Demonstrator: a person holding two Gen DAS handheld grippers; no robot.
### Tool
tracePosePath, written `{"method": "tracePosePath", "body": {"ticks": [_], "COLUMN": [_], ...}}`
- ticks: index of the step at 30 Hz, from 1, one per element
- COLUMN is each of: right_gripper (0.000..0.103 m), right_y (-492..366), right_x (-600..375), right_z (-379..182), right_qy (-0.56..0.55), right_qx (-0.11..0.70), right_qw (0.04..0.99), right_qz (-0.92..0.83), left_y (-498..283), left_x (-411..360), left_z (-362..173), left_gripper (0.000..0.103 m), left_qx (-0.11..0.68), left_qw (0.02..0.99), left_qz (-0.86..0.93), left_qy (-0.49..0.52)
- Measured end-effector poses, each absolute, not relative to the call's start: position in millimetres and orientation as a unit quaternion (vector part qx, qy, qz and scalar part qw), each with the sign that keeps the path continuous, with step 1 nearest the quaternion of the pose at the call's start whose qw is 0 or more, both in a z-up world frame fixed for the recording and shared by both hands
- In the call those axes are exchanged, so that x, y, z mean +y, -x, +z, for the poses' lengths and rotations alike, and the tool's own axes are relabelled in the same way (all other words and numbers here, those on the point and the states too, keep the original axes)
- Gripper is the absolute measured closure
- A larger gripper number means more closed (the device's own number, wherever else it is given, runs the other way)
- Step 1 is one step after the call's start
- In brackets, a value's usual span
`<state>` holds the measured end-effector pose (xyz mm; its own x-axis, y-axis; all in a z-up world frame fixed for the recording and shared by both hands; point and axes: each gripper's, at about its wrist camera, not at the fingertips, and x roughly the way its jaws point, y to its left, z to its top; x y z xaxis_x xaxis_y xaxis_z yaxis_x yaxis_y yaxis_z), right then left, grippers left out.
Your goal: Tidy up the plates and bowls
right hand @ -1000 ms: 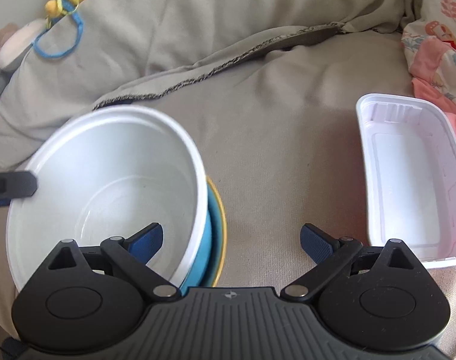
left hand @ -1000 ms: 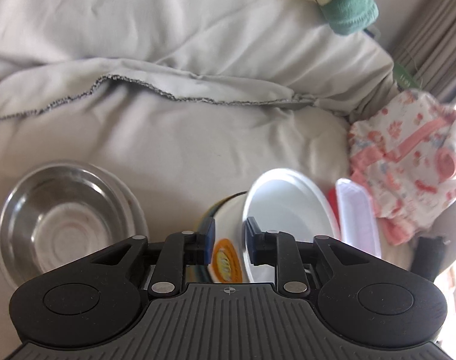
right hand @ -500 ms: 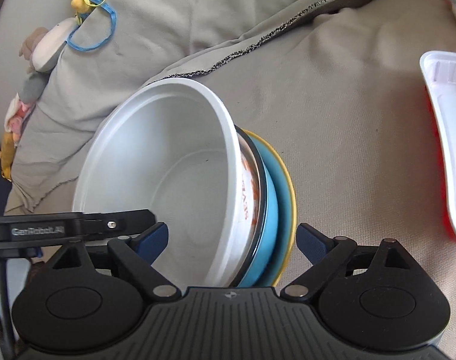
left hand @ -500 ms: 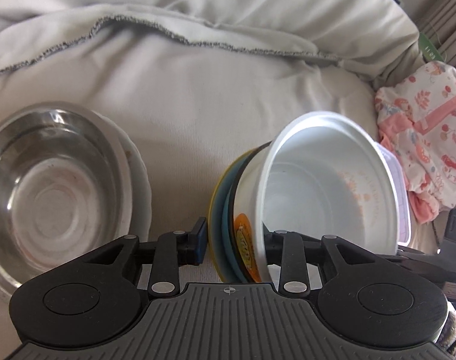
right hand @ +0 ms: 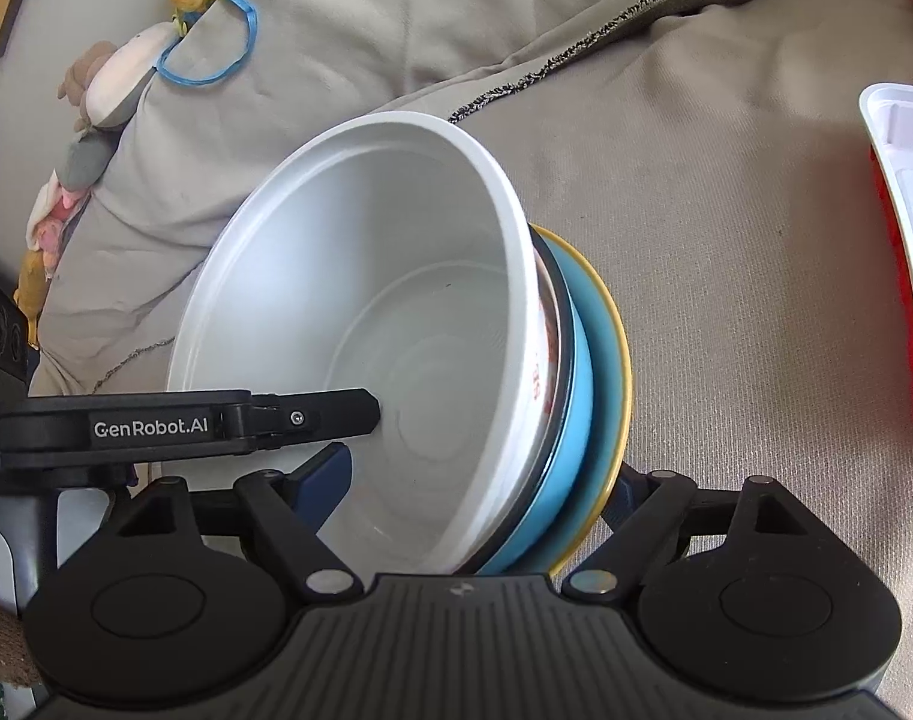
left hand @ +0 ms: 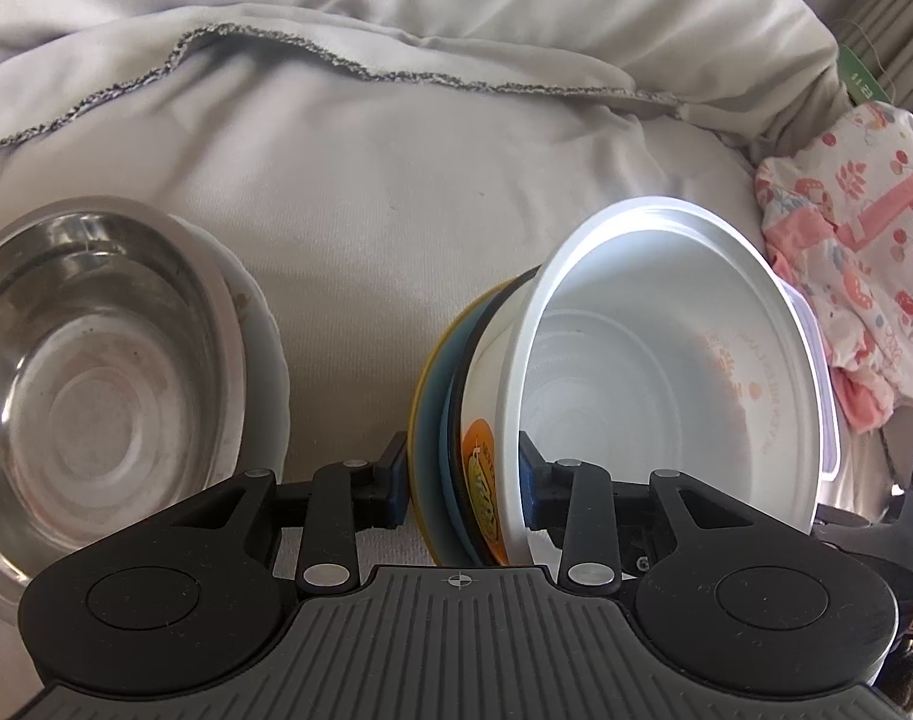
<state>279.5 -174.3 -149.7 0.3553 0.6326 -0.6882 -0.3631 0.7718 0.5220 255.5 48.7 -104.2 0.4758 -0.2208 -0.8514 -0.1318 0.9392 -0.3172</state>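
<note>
A stack of nested dishes is tilted on its side: a white bowl (left hand: 666, 372) sits in a blue plate with a yellow rim (left hand: 432, 420). My left gripper (left hand: 462, 480) is shut on the stack's near rim, one finger behind the yellow plate, one inside the white bowl. My right gripper (right hand: 480, 474) is shut on the same stack (right hand: 396, 330) from the other side, one finger inside the bowl, one behind the yellow rim (right hand: 618, 360). The left gripper's finger (right hand: 312, 417) shows in the right wrist view. A steel bowl (left hand: 90, 378) sits in a white plate (left hand: 258, 324) at the left.
Everything lies on a soft grey-beige blanket (left hand: 396, 168). A white plastic tray on something red (right hand: 912, 228) lies to the right. Pink patterned cloth (left hand: 858, 228) is at the far right. Soft toys and a blue ring (right hand: 204, 54) sit behind.
The stack has tipped further onto its side and risen between both grippers. The right gripper's fingers, open wide a second ago, now close on the stack.
</note>
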Motion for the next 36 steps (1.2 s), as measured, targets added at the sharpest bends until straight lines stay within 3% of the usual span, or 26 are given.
{"method": "tracePosePath", "body": {"ticks": [16,26,32,36], "right_gripper": [0.014,0.008,0.008,0.001], "right_y": [-212,-224,-237,-243], "right_x": [-149,-174,-178,-182], "right_z": [-149,-133,-157,-165], "right_qy": [-0.084,-0.104,-0.116,-0.148], "right_qx": [0.521,0.485,0.516,0.525], "right_qw": [0.775,0.816,0.8,0.785], "right_qz": [0.349,0.297,0.281,0.295], "left_y": [-158,-162,-163,-166], "left_x": [82,82,81,79], "left_z": [-105,-109,-111,-109], "left_gripper": [0.067,0.068,0.062,0.061], "left_qx": [0.511,0.506,0.509,0.512], "left_qw": [0.829,0.828,0.825,0.824], "left_qz": [-0.027,-0.026,-0.03,-0.034], "left_qy": [0.225,0.24,0.245,0.239]}}
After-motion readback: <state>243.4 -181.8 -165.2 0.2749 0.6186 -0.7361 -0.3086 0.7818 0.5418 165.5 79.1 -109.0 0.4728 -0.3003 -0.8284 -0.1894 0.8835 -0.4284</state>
